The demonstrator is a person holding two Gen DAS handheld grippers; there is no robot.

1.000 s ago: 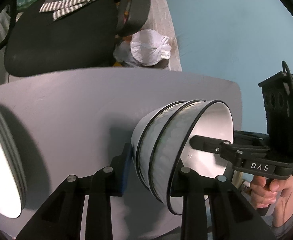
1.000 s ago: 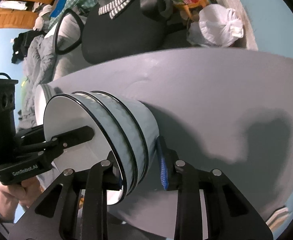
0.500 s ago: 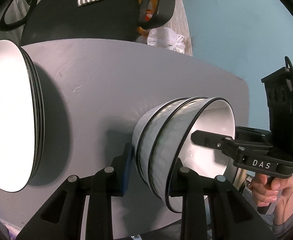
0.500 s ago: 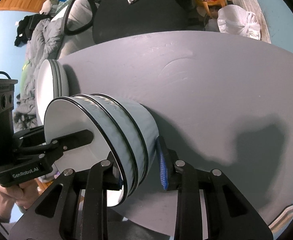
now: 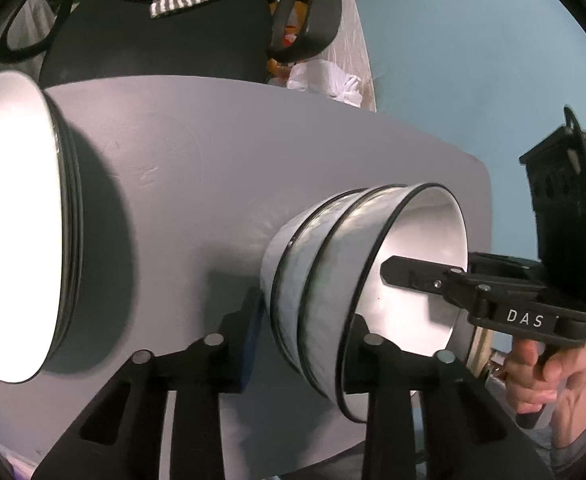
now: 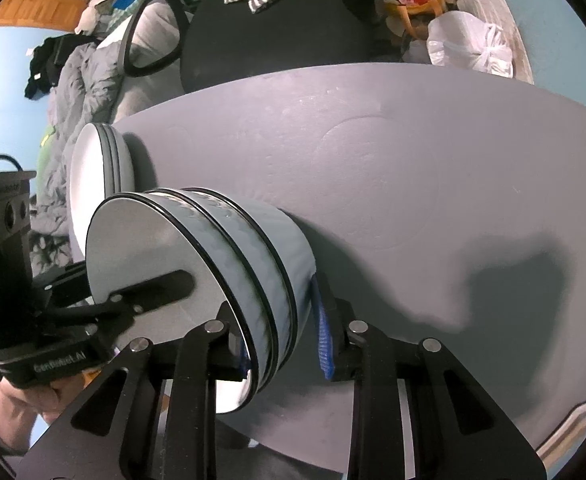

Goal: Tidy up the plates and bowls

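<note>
We see glossy glazed bowls point(image 5: 321, 280) with ripple-textured outsides on a matt grey surface point(image 5: 213, 168); beside them, glossy white plates point(image 5: 13, 220).

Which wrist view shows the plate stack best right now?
The right wrist: the whole plate stack shows, rims separable, on the table. In the left wrist view it is glare-washed and cut off at the frame edge.

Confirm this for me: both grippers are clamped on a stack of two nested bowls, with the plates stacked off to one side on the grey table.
One detail is off: the bowl stack holds three nested bowls, not two; the right wrist view shows three black rims. The rest stands: the left gripper and right gripper both clamp its rim, and the plates sit aside on the grey table.
</note>
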